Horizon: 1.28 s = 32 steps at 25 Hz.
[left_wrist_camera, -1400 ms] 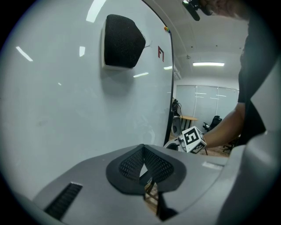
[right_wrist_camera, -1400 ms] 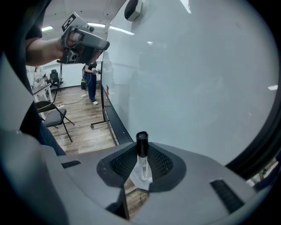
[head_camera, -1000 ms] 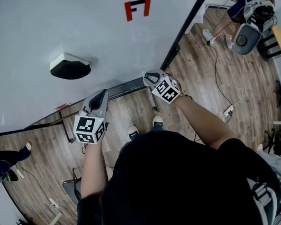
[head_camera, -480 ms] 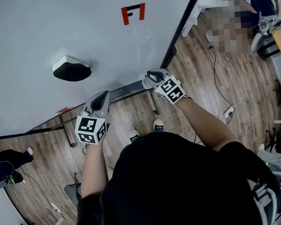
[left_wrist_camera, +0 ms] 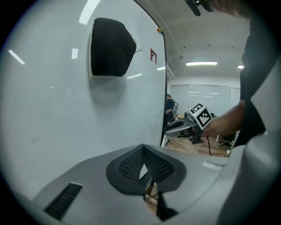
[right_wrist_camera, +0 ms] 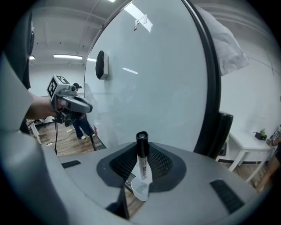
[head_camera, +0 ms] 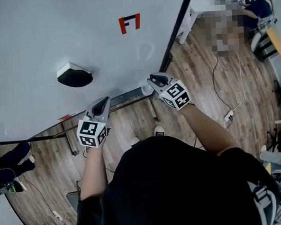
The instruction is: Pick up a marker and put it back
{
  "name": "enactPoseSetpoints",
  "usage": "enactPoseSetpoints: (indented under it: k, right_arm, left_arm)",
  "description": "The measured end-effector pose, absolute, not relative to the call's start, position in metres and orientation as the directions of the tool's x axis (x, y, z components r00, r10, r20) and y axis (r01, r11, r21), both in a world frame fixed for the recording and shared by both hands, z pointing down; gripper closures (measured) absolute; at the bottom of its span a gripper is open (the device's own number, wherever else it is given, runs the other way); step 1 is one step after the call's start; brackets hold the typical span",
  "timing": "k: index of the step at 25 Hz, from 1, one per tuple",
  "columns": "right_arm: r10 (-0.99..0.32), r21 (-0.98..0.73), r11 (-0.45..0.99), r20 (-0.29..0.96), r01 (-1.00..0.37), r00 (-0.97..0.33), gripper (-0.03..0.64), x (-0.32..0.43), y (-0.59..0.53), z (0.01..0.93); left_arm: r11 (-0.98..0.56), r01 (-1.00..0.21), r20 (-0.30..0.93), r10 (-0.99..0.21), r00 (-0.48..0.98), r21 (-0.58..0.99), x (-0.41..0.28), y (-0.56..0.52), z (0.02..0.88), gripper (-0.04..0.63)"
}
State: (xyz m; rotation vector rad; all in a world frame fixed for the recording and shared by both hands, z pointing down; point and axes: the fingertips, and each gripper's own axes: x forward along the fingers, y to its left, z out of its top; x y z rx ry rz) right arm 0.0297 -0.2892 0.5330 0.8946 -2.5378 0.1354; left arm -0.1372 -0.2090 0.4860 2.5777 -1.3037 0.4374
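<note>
1. Marker, white-bodied with a black cap, is pinched between the pads of the right gripper. Its capped end sticks out past the fingertips toward the whiteboard.
2. In the head view the right gripper hangs close to the board's lower right part, above the ledge and just left of the black frame edge. The marker itself cannot be made out there.
3. The left gripper has its jaws pressed together with nothing between them. It points at the board, below the black eraser stuck there.
4. From the head view the left gripper sits to the left of the right one and nearer the person, the two apart.
5. A red mark lies far up the board, and the eraser is left of both grippers.
6. A wooden floor shows to the right of the board.
</note>
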Motion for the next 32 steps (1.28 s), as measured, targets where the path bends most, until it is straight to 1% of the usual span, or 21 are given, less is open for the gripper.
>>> enactPoseSetpoints:
  k: [7, 16, 25, 32]
  right_arm:
    - [-0.580, 0.006, 0.778, 0.389, -0.628, -0.715, 0.552, 0.036, -0.275, 0.500]
    - [-0.609, -0.048, 0.747, 0.353, -0.663, -0.711, 0.552, 0.056, -0.264, 0.482]
    - [-0.614, -0.052, 0.740, 0.355, -0.671, -0.705, 0.552, 0.059, -0.267, 0.485]
    - [-0.600, -0.056, 0.742, 0.387, -0.668, -0.700, 0.552, 0.052, -0.277, 0.504]
  left_arm:
    - [-0.596, -0.802, 0.355, -0.740, 0.572, 0.050, -0.135, -0.210, 0.483, 0.584]
    - [-0.608, -0.793, 0.357, -0.730, 0.582, 0.050, -0.132, -0.216, 0.485, 0.584]
    - [-0.612, -0.790, 0.357, -0.727, 0.586, 0.050, -0.129, -0.218, 0.484, 0.584]
    - [-0.598, -0.800, 0.365, -0.733, 0.574, 0.056, -0.135, -0.216, 0.487, 0.584]
